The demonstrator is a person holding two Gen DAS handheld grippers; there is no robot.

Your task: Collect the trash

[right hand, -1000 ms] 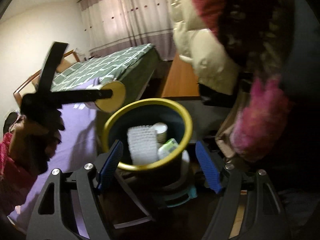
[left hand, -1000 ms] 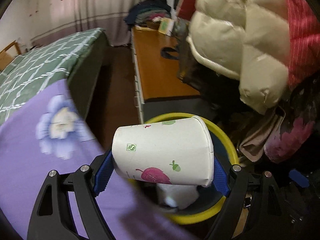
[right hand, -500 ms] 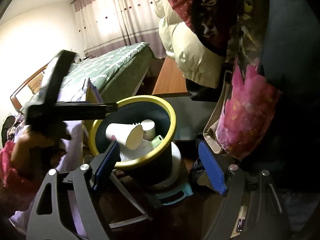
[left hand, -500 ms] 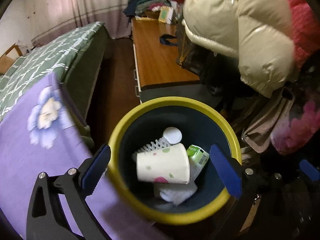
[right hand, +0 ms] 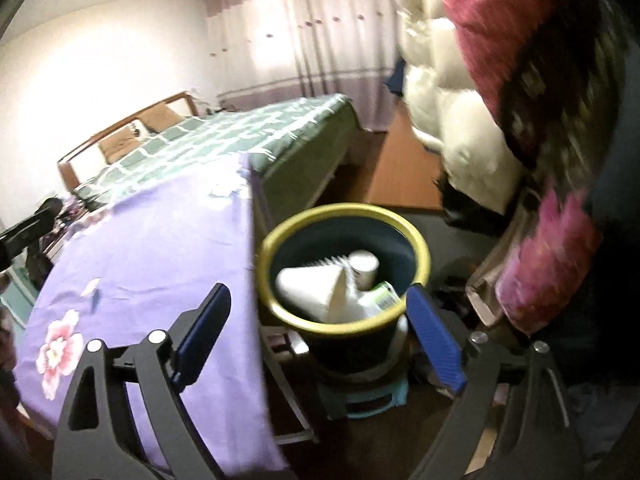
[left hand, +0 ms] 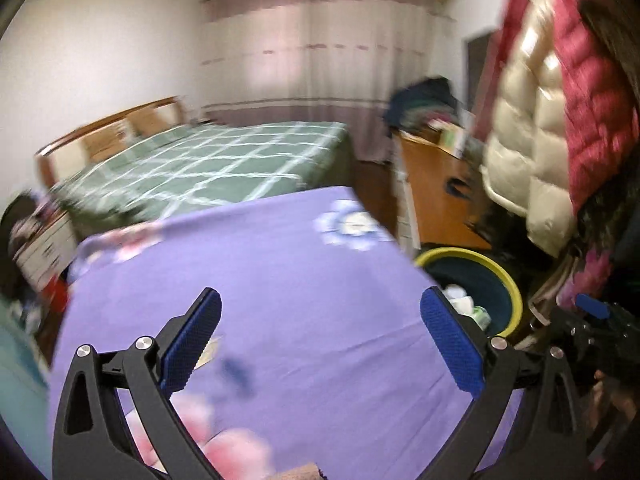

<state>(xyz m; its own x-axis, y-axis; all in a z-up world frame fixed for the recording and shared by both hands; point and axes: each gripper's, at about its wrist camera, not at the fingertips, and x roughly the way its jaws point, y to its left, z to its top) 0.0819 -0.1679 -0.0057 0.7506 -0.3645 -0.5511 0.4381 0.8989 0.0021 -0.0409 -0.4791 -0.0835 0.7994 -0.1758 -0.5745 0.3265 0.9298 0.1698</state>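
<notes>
Since half a second ago the left tool has swung up and away from the round dark bin with the yellow rim — it was looking straight down into it, and now that bin sits off at the right edge of its view. The white paper cup with the little fruit prints that dropped in is lying on its side inside the bin, on top of the other trash: a white ribbed plastic piece, a small white tub and a green-and-white carton.

Room-wise: the worktop is covered with a purple cloth with pink and white flowers, and the bin stands just beside its edge on the floor side. Behind it is a bed with a green checked cover and a wooden headboard, pale curtains with a mauve band at the far wall, and a low wooden cabinet along the right. Puffy cream and red jackets hang close on the right.

Left tool is level over the purple cloth, blue pads wide apart, nothing between them. Right tool is angled down at the bin, jaws spread too and empty — its left finger is over the cloth edge and its right finger by the bin's rim. Both views are a bit motion-blurred.
</notes>
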